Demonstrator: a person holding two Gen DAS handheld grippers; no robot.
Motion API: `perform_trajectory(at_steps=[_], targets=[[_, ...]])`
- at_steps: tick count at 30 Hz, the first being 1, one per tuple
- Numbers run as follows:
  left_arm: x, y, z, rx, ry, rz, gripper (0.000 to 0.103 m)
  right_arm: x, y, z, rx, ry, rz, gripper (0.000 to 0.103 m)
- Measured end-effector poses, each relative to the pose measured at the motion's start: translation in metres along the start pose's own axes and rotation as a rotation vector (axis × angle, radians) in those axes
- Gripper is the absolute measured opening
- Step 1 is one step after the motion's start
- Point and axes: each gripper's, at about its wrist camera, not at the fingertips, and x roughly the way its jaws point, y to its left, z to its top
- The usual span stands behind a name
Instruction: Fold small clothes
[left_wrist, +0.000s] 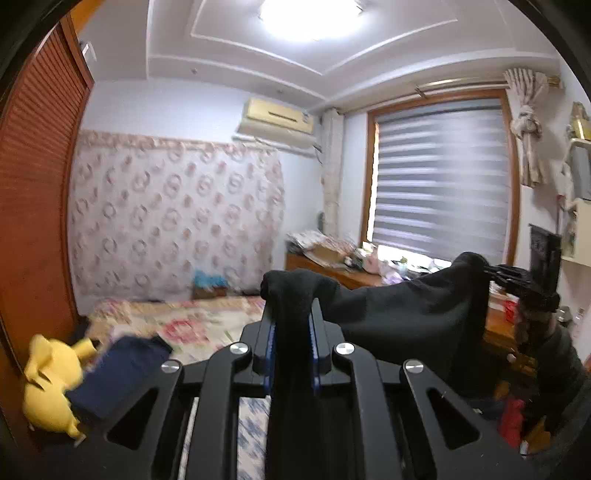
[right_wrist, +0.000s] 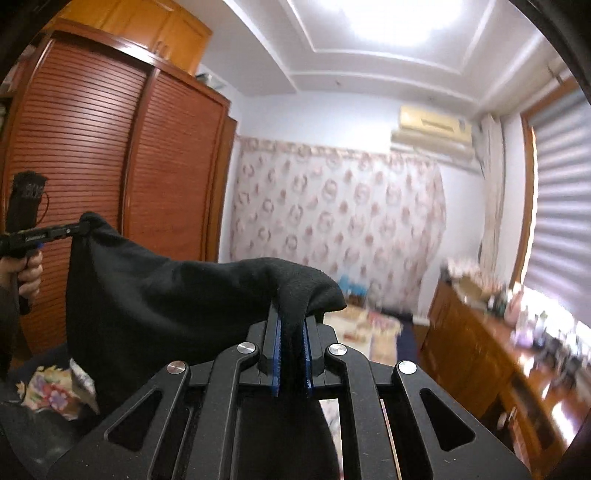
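Observation:
A black garment (left_wrist: 402, 314) hangs stretched in the air between my two grippers. My left gripper (left_wrist: 292, 314) is shut on one corner of it, cloth bunched over the fingertips. In the left wrist view my right gripper (left_wrist: 491, 271) pinches the other corner at the right. In the right wrist view my right gripper (right_wrist: 293, 321) is shut on the black garment (right_wrist: 155, 295), and my left gripper (right_wrist: 79, 227) holds the far corner at the left. The garment's lower part is hidden behind the gripper bodies.
A bed with a floral cover (left_wrist: 192, 321) lies below, with a folded dark blue garment (left_wrist: 122, 373) and a yellow plush toy (left_wrist: 51, 384) on it. A wooden wardrobe (right_wrist: 110, 166) stands at the left. A cluttered wooden desk (right_wrist: 491, 354) runs under the window.

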Motion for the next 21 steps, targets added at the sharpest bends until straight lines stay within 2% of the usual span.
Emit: perform_trajectory(at_steps=[3,4,6,8,9,11,12,13,15,18,21], targets=[[0.029,0.020,0.024,0.037,0.000,0.086,0.013,0.034,-0.005,0.031,-0.050,0.008,-0.014,0.006],[0.039,0.027,0.026,0.040,0.007,0.105,0.013,0.062,-0.009,0.037,-0.072,0.032,-0.032,0.006],[0.075,0.050,0.023,0.041,0.051,0.155,0.015,0.105,-0.016,0.036,-0.087,0.086,-0.045,0.006],[0.120,0.077,0.006,0.043,0.107,0.182,0.020,0.171,-0.025,0.022,-0.099,0.159,-0.071,0.006],[0.142,0.089,-0.006,0.047,0.141,0.195,0.024,0.200,-0.029,0.011,-0.102,0.194,-0.076,0.007],[0.192,0.114,-0.038,0.058,0.247,0.228,0.026,0.273,-0.038,-0.026,-0.102,0.293,-0.104,0.012],[0.217,0.127,-0.059,0.064,0.303,0.245,0.026,0.312,-0.043,-0.052,-0.087,0.367,-0.129,0.022],[0.237,0.139,-0.082,0.061,0.357,0.247,0.026,0.335,-0.049,-0.075,-0.067,0.420,-0.157,0.026],[0.263,0.150,-0.119,0.032,0.450,0.245,0.027,0.377,-0.061,-0.125,0.018,0.528,-0.191,0.026],[0.270,0.150,-0.168,0.022,0.535,0.209,0.030,0.390,-0.067,-0.173,0.072,0.587,-0.183,0.026],[0.263,0.137,-0.192,0.041,0.572,0.196,0.039,0.374,-0.072,-0.206,0.083,0.625,-0.166,0.026]])
